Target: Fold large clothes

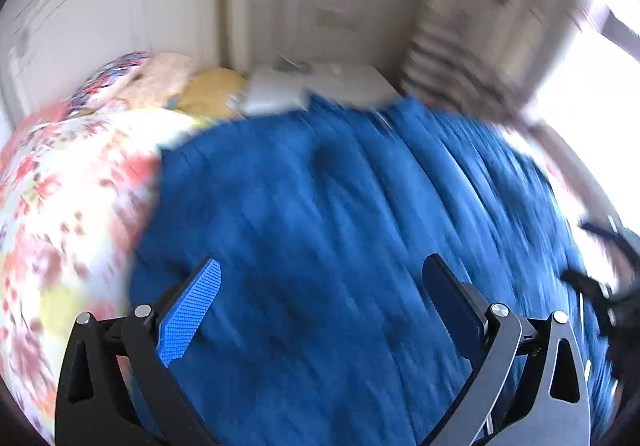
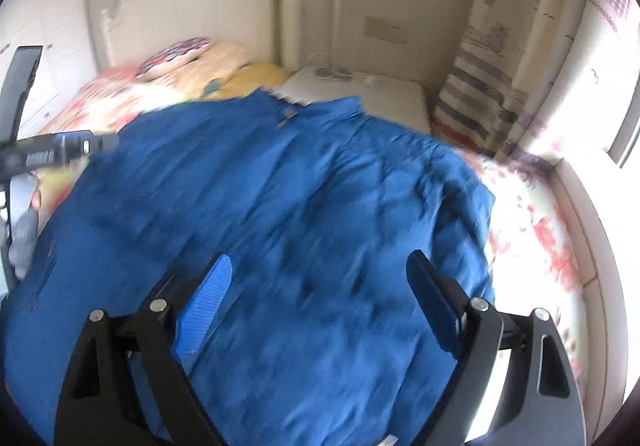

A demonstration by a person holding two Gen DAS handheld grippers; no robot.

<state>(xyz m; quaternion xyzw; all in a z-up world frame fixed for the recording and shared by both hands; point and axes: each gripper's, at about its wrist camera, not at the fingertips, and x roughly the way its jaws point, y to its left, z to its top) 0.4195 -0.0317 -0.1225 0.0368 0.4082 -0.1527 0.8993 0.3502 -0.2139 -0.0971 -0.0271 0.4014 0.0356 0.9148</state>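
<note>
Bedding [image 2: 532,230], floral in red and cream, covers the bed below a white headboard [image 2: 192,1], with a white bedside table [image 2: 384,93] and a striped curtain [image 2: 476,101] in the far corner. Blue garment [image 2: 280,205], large and motion-blurred in both views, lies spread flat over most of the bedding, collar end toward the headboard and pillows [image 2: 208,61]. Left gripper [image 1: 320,270] and right gripper [image 2: 318,266] each hang above the blue cloth, fingers spread wide, nothing between them.
</note>
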